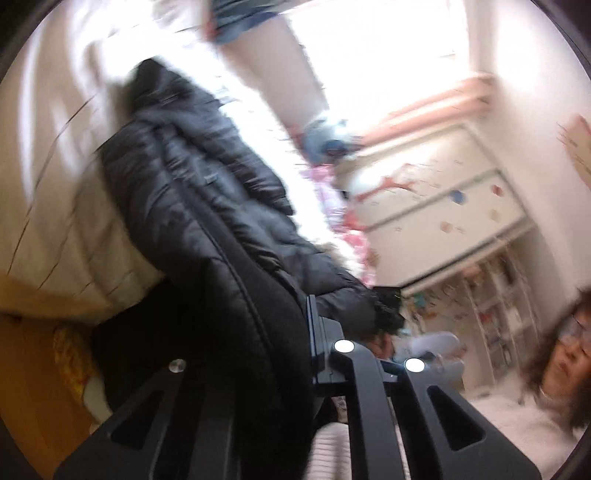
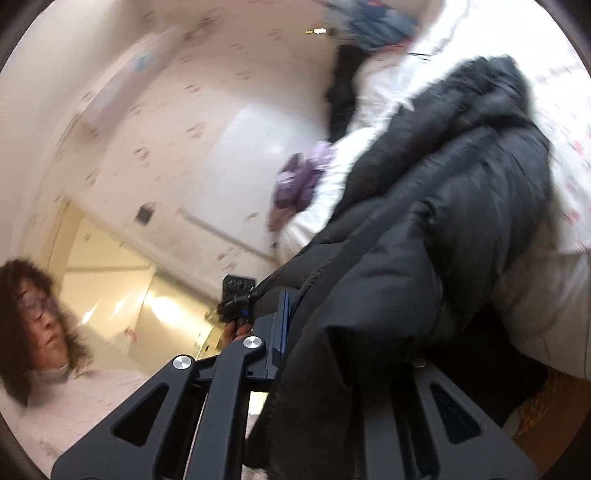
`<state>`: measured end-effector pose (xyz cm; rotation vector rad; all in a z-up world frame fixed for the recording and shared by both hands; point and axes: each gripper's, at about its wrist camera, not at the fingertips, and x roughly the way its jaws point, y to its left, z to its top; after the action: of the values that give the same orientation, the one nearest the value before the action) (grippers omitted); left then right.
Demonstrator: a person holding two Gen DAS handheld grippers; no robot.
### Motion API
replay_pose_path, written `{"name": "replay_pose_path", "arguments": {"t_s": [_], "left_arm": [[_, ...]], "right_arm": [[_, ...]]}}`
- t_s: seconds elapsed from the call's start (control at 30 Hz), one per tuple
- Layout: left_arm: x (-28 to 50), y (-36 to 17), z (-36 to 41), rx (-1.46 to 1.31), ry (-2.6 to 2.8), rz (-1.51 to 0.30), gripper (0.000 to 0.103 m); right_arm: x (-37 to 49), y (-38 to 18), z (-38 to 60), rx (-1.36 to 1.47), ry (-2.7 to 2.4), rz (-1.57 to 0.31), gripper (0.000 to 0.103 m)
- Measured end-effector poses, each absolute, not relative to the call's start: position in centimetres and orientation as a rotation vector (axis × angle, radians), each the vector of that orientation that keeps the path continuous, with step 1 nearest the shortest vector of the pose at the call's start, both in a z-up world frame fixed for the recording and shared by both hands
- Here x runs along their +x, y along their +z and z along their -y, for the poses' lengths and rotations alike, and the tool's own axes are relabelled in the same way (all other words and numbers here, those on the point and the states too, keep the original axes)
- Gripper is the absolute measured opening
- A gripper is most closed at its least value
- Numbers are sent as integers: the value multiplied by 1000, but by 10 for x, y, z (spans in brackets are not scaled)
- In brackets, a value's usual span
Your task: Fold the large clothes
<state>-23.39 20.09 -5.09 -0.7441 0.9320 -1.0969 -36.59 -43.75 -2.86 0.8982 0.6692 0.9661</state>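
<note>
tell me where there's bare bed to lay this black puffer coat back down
Bare white bedding shows left of the black puffer coat in the left wrist view, up to the bed's edge. In the right wrist view, white cover lies between the coat and the purple garment. The far end is crowded with blue clothes.

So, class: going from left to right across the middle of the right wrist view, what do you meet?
Person → patterned wall → purple garment → black puffer jacket → white bedding.
</note>
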Motion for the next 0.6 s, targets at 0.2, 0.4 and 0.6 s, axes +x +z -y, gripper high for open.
{"name": "replay_pose_path", "arguments": {"t_s": [0.2,0.4,0.6], "left_arm": [[-242,-93,-211,-749,-1133,-1112,45],[-252,-155,-216,-854,-1033,-1231,76],[-261,-107,-218,-878,-1040,-1026,17]], "right_arm": [[-386,-52,435,932,992,-814,51],[-407,-118,437,1045,927,-912,52],[-424,-83,428,1025,937,-697,16]]}}
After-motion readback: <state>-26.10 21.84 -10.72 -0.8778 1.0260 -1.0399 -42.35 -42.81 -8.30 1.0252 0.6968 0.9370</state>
